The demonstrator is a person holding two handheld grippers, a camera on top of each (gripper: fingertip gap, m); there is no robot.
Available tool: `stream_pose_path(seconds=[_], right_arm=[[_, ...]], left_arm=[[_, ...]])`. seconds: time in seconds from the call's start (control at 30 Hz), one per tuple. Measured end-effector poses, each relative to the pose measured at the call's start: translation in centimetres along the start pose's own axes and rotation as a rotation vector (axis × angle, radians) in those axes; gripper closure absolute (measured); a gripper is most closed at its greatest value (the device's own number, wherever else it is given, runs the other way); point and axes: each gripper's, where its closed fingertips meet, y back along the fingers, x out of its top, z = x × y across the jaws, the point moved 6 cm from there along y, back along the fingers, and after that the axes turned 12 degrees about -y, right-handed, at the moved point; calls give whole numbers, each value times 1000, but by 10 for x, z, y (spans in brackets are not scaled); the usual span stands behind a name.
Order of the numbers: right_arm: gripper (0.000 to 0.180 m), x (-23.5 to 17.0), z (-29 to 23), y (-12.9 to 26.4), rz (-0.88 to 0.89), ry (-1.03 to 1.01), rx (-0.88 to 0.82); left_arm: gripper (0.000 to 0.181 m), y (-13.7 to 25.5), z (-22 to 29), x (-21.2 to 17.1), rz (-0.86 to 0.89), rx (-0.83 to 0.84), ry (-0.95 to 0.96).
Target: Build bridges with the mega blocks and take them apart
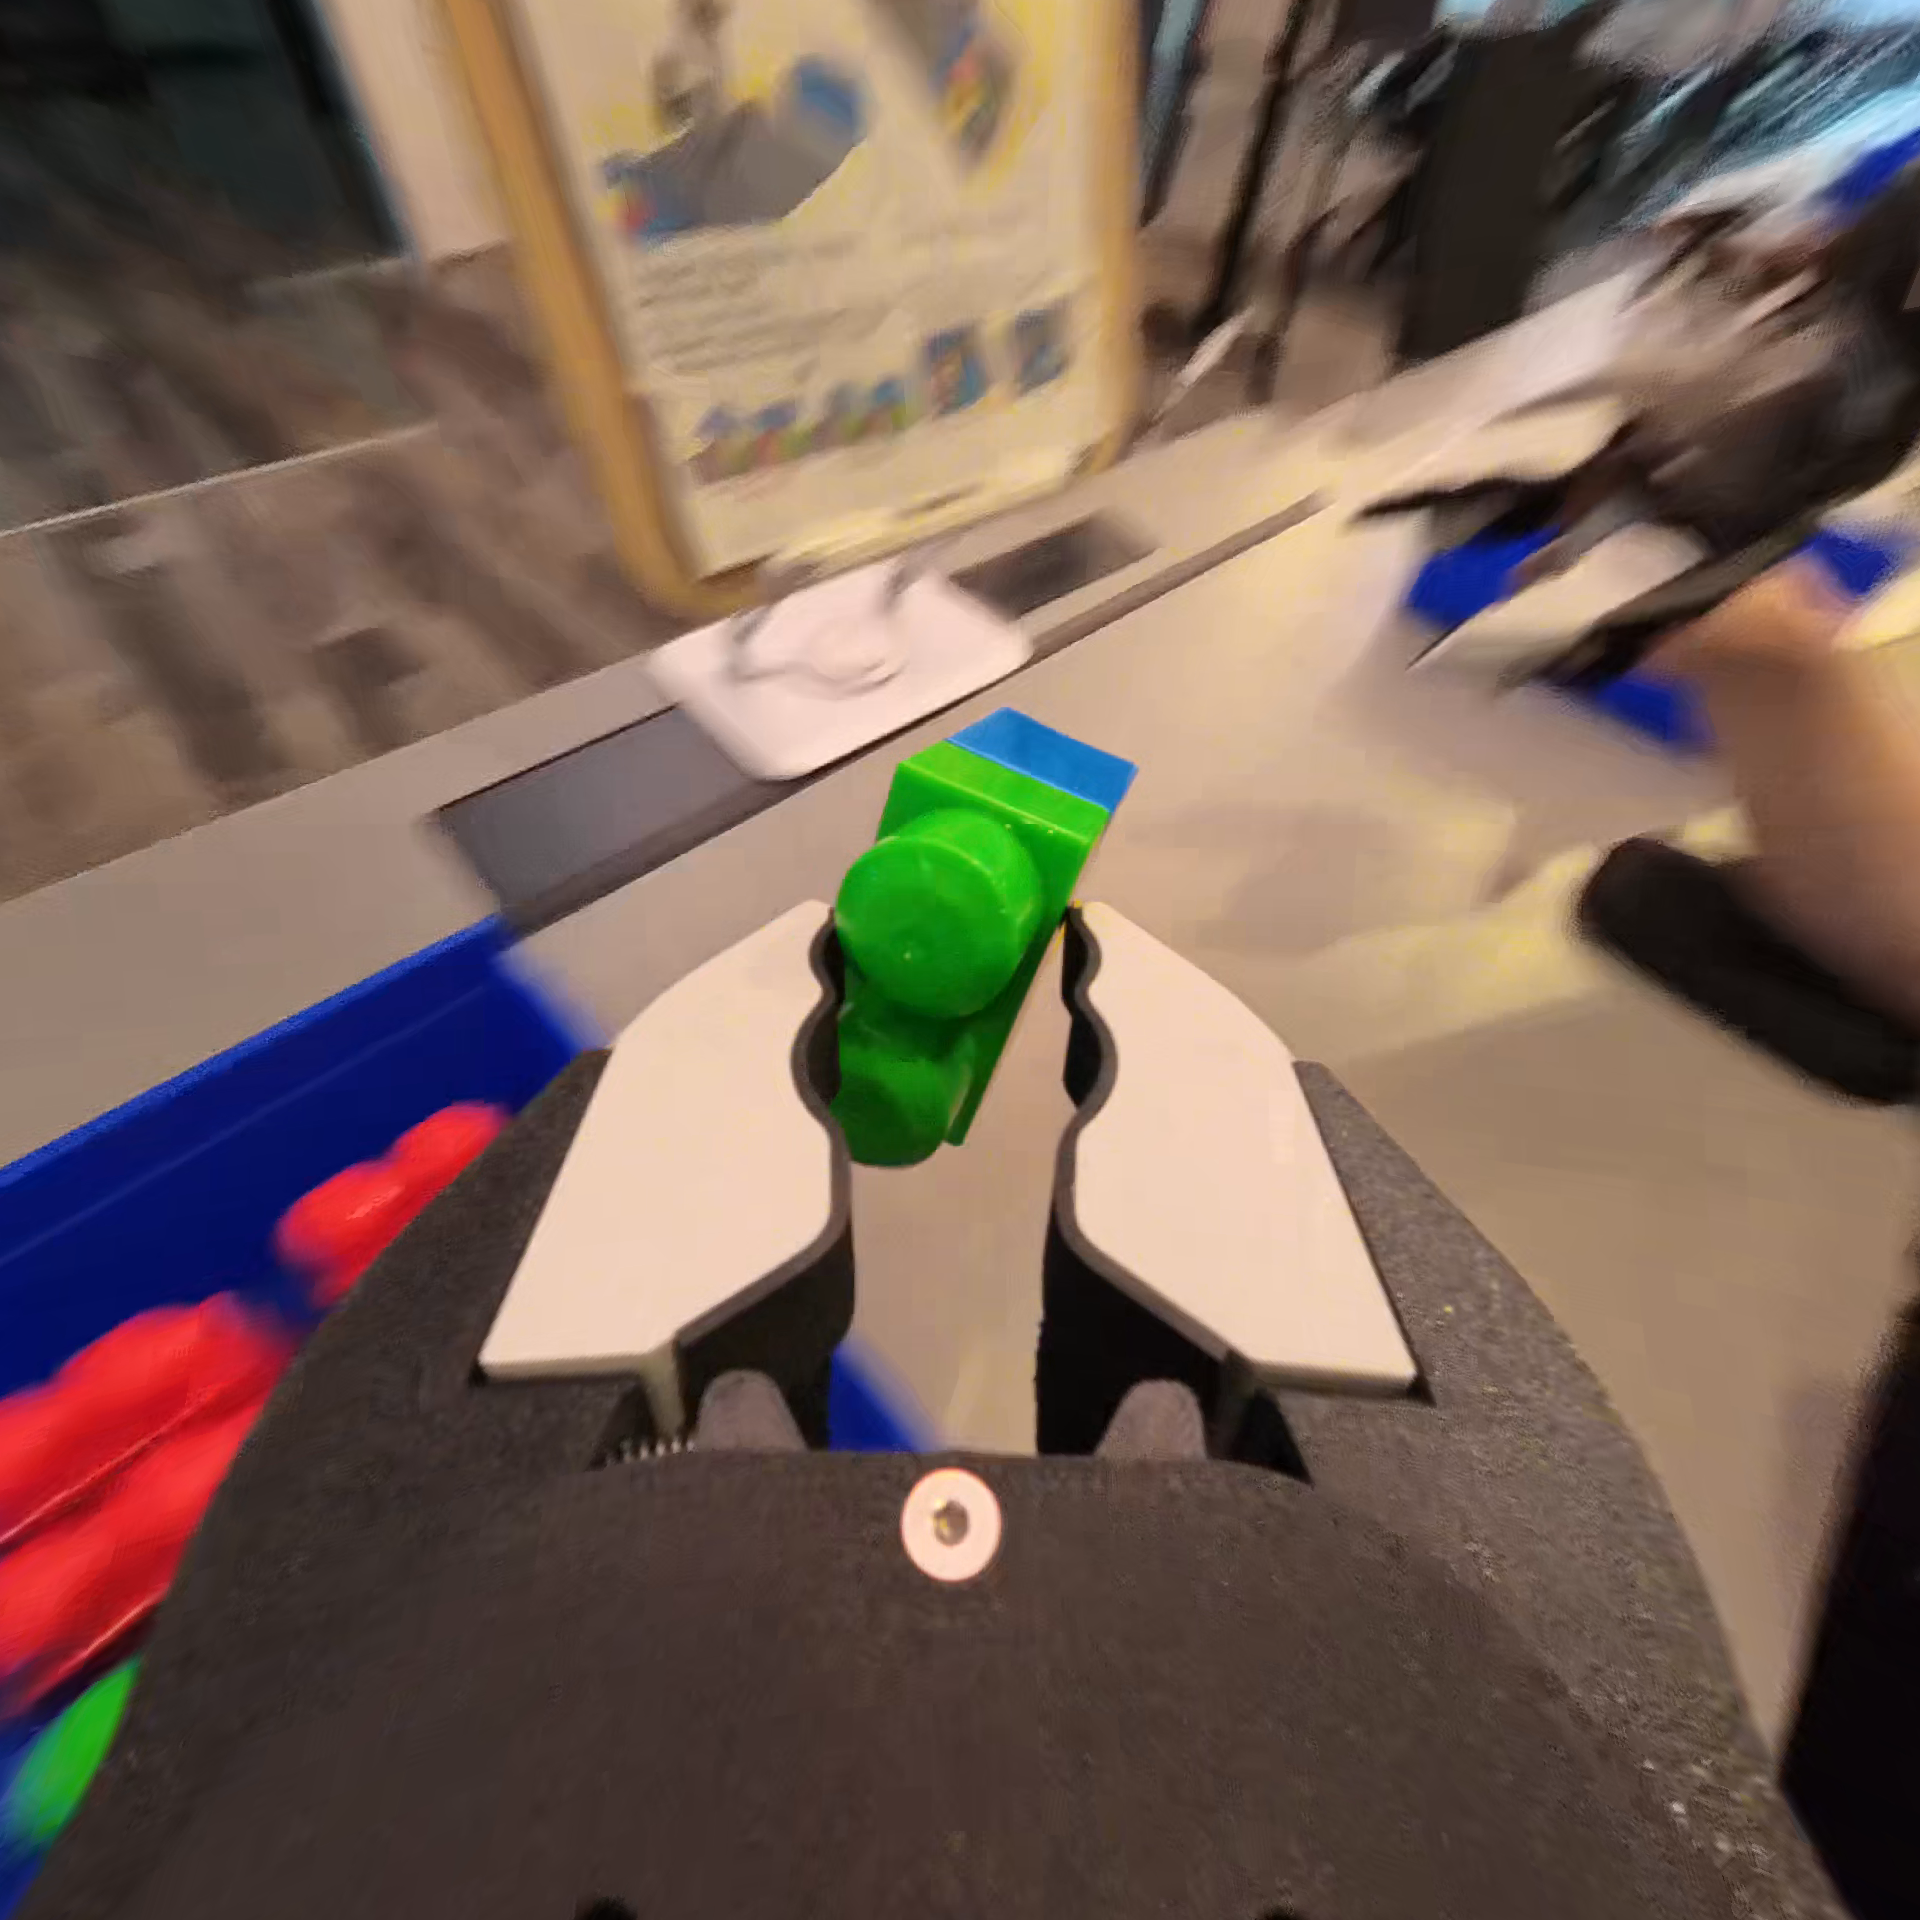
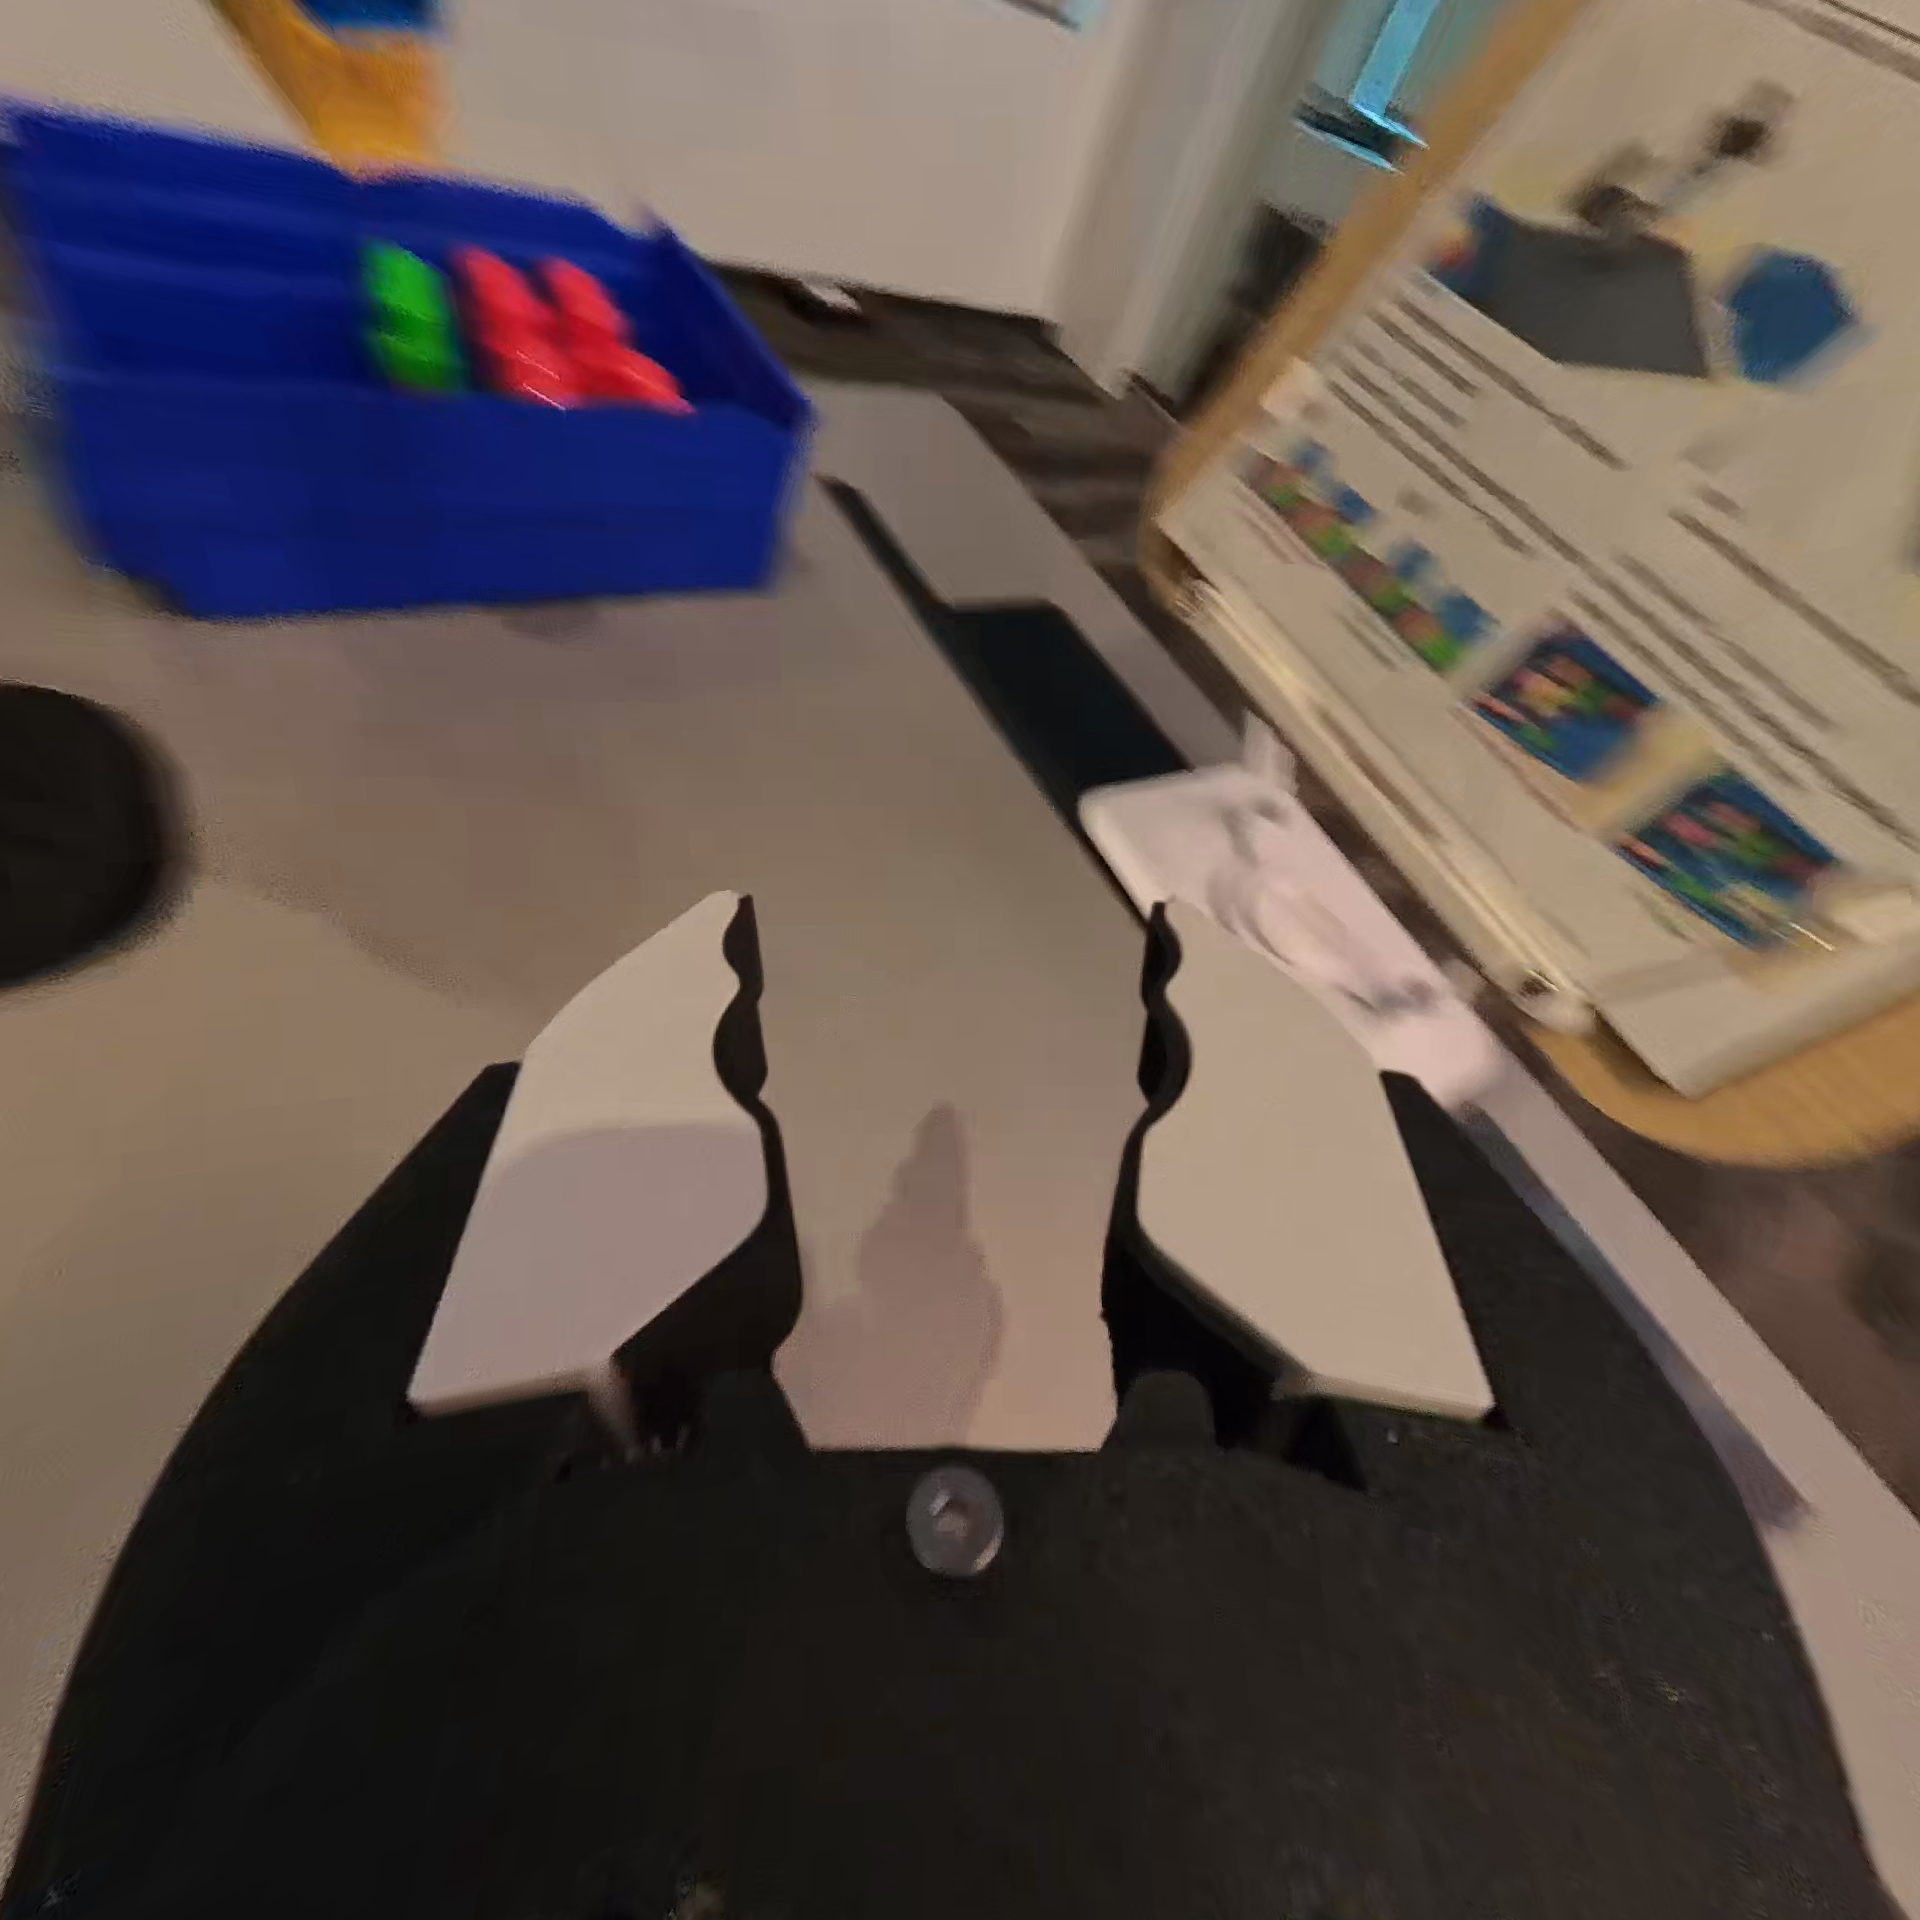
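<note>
The left gripper (image 1: 951,914) is clamping a green block (image 1: 940,977) between its fingers, with a blue block (image 1: 1049,753) joined to its far end, tilted toward 1 o'clock above the grey surface (image 1: 1195,1039). The right gripper (image 2: 951,914) is hanging wide open and empty over the surface. At its 10 o'clock, a blue bin (image 2: 436,509) is holding red blocks (image 2: 566,338) and a green one (image 2: 410,312).

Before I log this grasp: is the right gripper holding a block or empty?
Empty and open: the right gripper shows only bare table between its spread fingers.
</note>
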Motion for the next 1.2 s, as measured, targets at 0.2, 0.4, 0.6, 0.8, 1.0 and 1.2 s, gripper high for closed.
stream_pose_path(seconds=[0.2, 0.4, 0.6, 0.8, 1.0, 1.2], right_arm=[[109, 39, -60, 28, 244, -85, 454], [109, 46, -35, 46, 295, -169, 388], [143, 38, -13, 51, 248, -222, 432], [144, 36, 3, 61, 272, -376, 569], [144, 34, 4, 60, 263, -398, 630], [143, 30, 3, 56, 258, -379, 621]], left_arm=[[141, -85, 104, 51, 297, -396, 142], [141, -150, 150, 79, 342, -532, 146], [142, -178, 167, 98, 389, -624, 167], [148, -177, 162, 110, 491, -635, 110], [144, -186, 177, 105, 429, -667, 19], [146, -191, 176, 99, 442, -685, 52]])
